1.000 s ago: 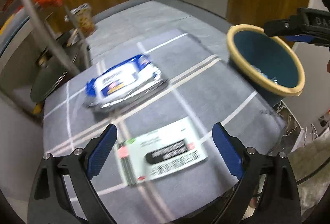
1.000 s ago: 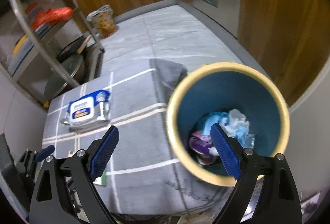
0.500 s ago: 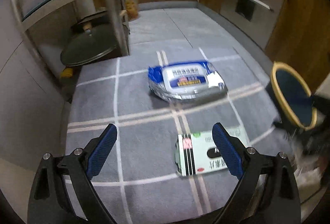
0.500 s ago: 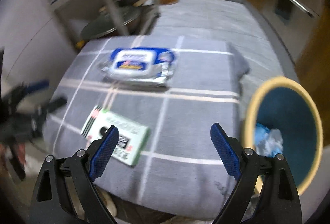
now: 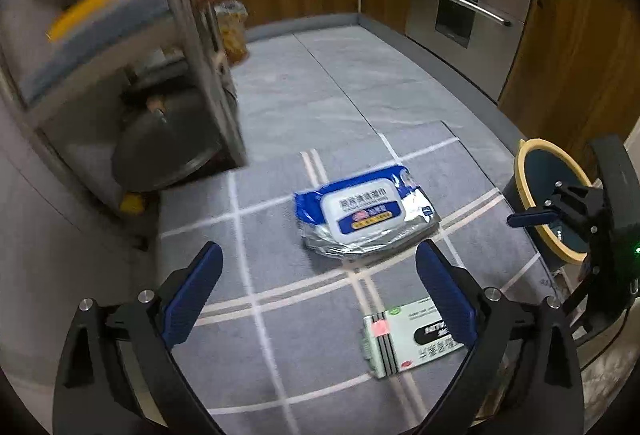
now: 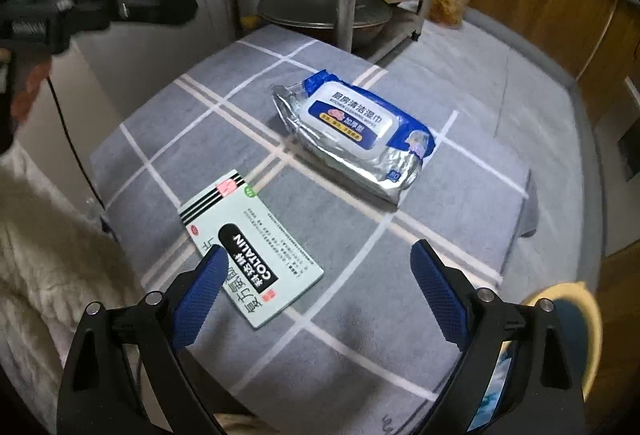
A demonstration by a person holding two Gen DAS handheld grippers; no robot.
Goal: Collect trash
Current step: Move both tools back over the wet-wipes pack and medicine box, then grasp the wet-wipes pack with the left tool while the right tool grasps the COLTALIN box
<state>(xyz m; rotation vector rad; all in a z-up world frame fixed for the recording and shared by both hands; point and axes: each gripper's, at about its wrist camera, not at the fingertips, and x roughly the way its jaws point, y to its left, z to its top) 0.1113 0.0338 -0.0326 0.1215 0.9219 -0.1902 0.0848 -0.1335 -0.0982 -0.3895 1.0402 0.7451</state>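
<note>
Trash on my grey checked table [image 6: 360, 315]: a pale green medicine box [image 6: 250, 253] with a black label, and beyond it a blue-and-silver wipes pack [image 6: 352, 135]. The box lies flat, partly under my right claw [image 6: 316, 291], long axis diagonal, striped end pointing away. Both claws, left claw [image 5: 318, 291] included, gape apart, holding nothing.

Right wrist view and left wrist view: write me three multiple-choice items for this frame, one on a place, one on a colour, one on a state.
1. Where does the wipes pack lie?
A. on the checked grey cloth
B. inside the bin
C. on the metal rack

2. What colour is the bin rim?
A. red
B. yellow
C. white

3. How is the right gripper?
A. shut on the box
B. shut, empty
C. open, empty

Answers: 1 A, it rests flat on the cloth beside the medicine box. 2 B, a yellow rim rings the dark teal inside. 3 C, its blue pads stand wide apart holding nothing.
</note>
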